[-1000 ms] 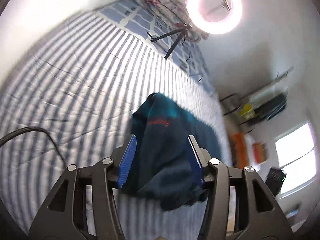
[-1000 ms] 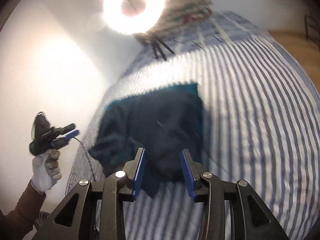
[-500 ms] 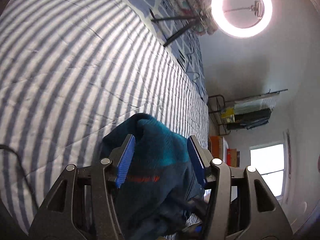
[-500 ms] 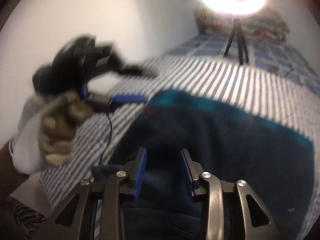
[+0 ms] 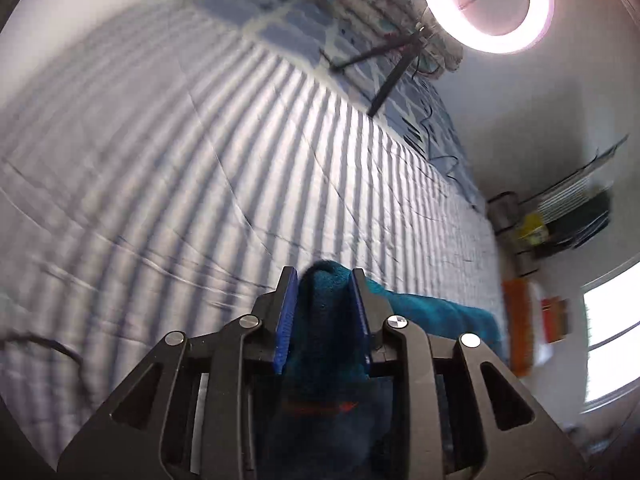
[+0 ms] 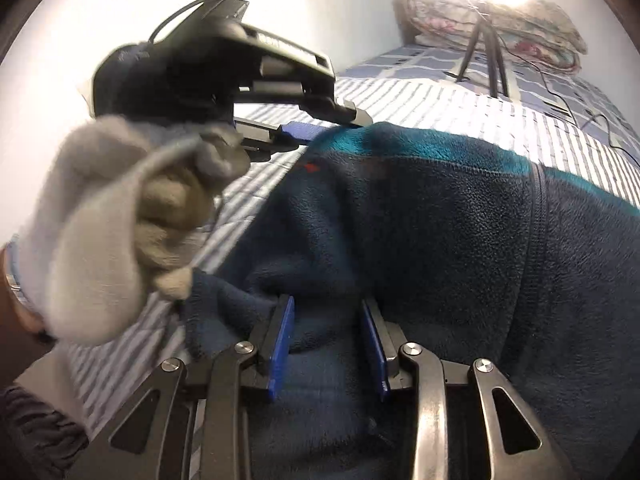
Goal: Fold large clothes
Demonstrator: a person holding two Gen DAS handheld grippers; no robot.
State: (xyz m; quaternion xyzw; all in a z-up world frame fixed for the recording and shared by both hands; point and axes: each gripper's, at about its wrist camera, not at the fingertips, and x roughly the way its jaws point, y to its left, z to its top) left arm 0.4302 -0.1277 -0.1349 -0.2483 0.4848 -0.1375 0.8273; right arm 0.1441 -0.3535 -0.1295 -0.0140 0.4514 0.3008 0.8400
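Observation:
A dark navy and teal fleece jacket [image 6: 440, 232] lies on the striped bed [image 5: 200, 140]. My left gripper [image 5: 323, 280] is shut on a teal edge of the fleece [image 5: 324, 320]. In the right wrist view the left gripper [image 6: 316, 128], held by a gloved hand [image 6: 120, 208], pinches the fleece's far left corner. My right gripper [image 6: 326, 308] has its blue pads on either side of a fold of navy fleece near its front edge; the jaws stand fairly wide and the fabric bulges between them.
A ring light [image 5: 488, 4] on a tripod [image 5: 384, 64] stands on a patterned blanket [image 5: 288, 32] at the head of the bed, next to a floral pillow [image 6: 500, 20]. A rack [image 5: 560, 224] and a window [image 5: 612, 336] are to the right of the bed.
My left gripper has closed on the teal edge of the fleece. My right gripper has moved in low over the fleece, with fabric now between its pads.

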